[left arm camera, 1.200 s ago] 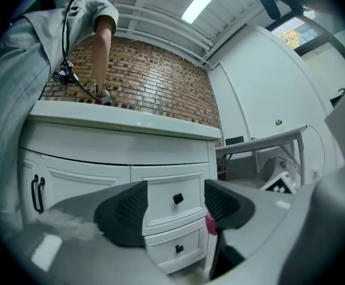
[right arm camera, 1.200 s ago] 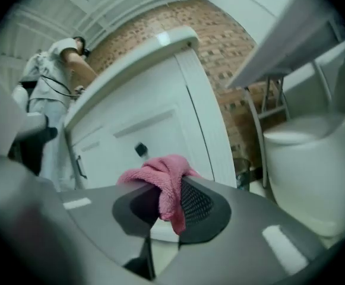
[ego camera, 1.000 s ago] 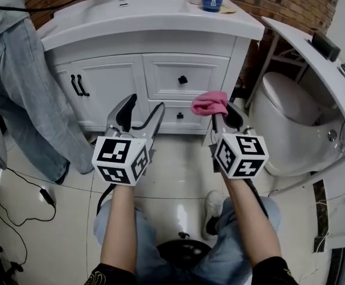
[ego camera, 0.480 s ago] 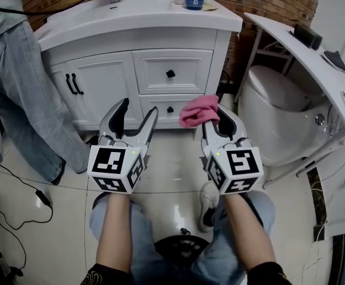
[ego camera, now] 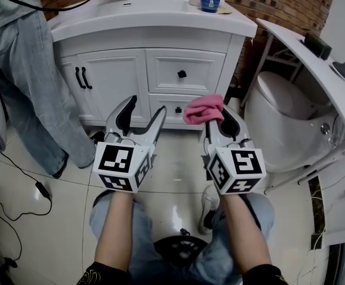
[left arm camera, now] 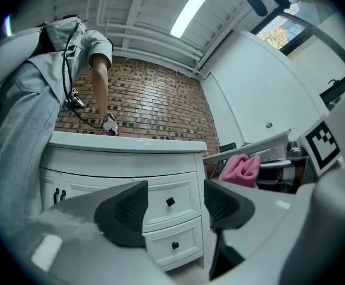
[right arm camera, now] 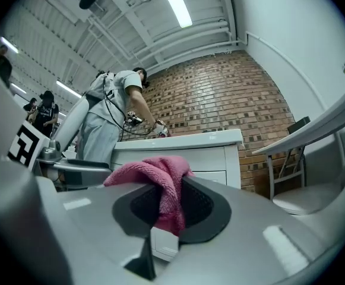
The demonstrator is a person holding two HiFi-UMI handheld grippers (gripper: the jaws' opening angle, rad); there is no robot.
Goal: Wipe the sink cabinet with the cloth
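The wiping is not yet begun, by my reading. The right gripper [ego camera: 218, 119] is clamped tight on the cloth [ego camera: 203, 110] and holds it in front of the sink cabinet [ego camera: 119, 79], clear of its face and level with the lower drawer. The left gripper [ego camera: 143, 107] hangs beside it, jaws wide apart with nothing between them. Every surface is left to do. The cloth is pink terry, soft and bunched, spilling over the jaws. The cabinet is smooth white with panelled fronts, small dark knobs and a glossy basin worktop.
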